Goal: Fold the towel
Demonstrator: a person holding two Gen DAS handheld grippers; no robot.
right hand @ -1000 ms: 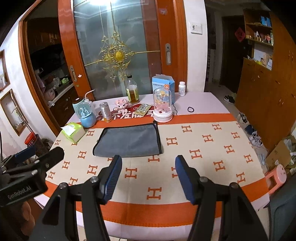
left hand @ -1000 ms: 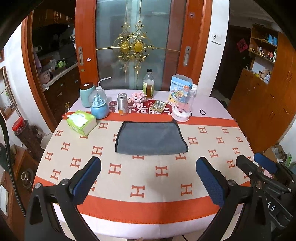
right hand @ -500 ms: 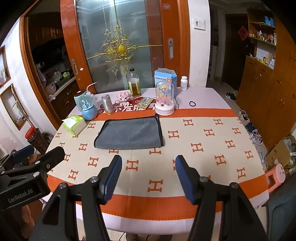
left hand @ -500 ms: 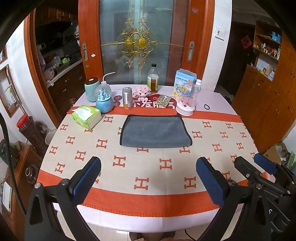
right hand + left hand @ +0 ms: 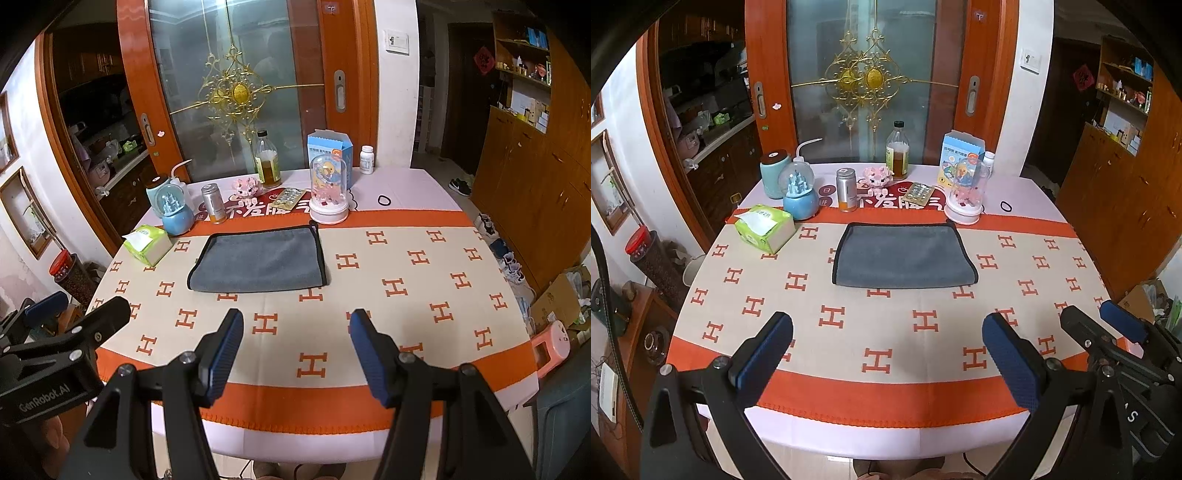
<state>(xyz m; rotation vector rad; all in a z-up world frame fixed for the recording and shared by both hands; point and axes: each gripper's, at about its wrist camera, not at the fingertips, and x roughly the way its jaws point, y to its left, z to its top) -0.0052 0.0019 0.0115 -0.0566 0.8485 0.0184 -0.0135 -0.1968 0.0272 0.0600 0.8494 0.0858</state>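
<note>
A grey towel with a black edge [image 5: 903, 255] lies folded flat on the table, past its middle; it also shows in the right wrist view [image 5: 258, 259]. My left gripper [image 5: 886, 341] is open and empty, held over the table's near edge, well short of the towel. My right gripper [image 5: 295, 338] is open and empty too, also back near the front edge. The right gripper shows at the right of the left wrist view [image 5: 1108, 332]. The left gripper shows at the left of the right wrist view [image 5: 74, 325].
Behind the towel stand a green tissue pack [image 5: 764, 229], a blue snow globe [image 5: 799, 195], a teal jar [image 5: 774, 177], a silver can [image 5: 846, 189], a bottle [image 5: 897, 151], a blue box [image 5: 960, 155] and a glass dome toy [image 5: 966, 199]. A glass door is behind.
Both grippers have pulled back and up from the table. The towel looks farther away and more of the near table edge shows. The towel has not moved.
</note>
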